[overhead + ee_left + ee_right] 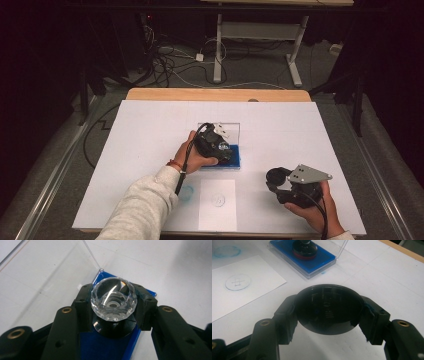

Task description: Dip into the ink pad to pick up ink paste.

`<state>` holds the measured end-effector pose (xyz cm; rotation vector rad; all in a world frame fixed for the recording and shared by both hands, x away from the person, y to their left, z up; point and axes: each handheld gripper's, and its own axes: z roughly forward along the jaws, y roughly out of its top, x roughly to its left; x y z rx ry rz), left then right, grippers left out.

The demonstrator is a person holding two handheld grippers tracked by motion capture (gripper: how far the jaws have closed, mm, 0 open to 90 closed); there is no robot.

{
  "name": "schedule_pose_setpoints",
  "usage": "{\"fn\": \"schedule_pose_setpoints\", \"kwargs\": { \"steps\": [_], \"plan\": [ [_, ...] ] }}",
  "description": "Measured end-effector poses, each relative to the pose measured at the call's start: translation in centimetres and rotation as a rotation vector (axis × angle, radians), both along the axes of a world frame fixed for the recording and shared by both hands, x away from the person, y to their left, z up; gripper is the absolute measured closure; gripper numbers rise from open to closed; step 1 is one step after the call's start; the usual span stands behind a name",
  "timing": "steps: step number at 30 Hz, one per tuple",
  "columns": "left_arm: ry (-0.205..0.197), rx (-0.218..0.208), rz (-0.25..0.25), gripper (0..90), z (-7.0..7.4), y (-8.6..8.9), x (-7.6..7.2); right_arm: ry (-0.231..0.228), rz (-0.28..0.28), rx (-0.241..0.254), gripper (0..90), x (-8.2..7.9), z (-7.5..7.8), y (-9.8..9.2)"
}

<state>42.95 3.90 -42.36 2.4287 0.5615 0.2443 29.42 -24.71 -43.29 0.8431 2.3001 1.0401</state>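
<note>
Left gripper (113, 315) is seen clamped on a stamp (113, 302) by its faceted clear knob, the two black jaws pressed against the knob from either side. Below the knob the stamp's black round base is set down on the blue ink pad (105, 346), which sits in a clear case (220, 150) near the middle of the white table (150, 130); the case's clear lid (50, 277) stands open at 12 o'clock from the pad. In the high view the left hand (192, 155) is held over the case.

Right gripper (328, 312) is closed around a round black cap (328, 308), pinched at its two sides and held just above the table at about 4 o'clock from the case, well apart from it. What the faint marks inside the cap are cannot be told.

At 6 o'clock from the case a white sheet (217, 205) is laid, bearing a round stamped mark (237, 282). A smudged blue ring (186, 193) is seen on the table just beside the sheet, at its 9 o'clock
</note>
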Motion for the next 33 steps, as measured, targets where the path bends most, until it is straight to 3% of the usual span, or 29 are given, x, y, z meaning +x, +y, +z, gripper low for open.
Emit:
{"fn": "schedule_pose_setpoints", "kwargs": {
  "steps": [3, 11, 17, 23, 33],
  "plan": [
    [-0.016, 0.02, -0.007, 54.7, 0.08, -0.05, -0.35, 0.002, 0.003, 0.0, 38.4, -0.03, -0.02, 0.06],
    [0.012, 0.006, 0.0, 54.7, 0.11, -0.17, 0.26, -0.001, -0.003, 0.001, 38.3, 0.0, 0.04, -0.01],
    [0.007, 0.042, -0.015, 54.7, 0.3, -0.22, -0.02, 0.002, -0.004, -0.006, 38.3, 0.06, -0.07, 0.03],
    [0.014, 0.022, -0.017, 54.7, 0.2, -0.11, 0.24, -0.005, -0.013, -0.005, 38.3, 0.03, 0.03, -0.01],
    [-0.001, 0.038, -0.025, 54.8, 0.27, -0.17, 0.13, 0.005, -0.011, -0.005, 38.3, 0.11, -0.08, -0.04]
  ]
}}
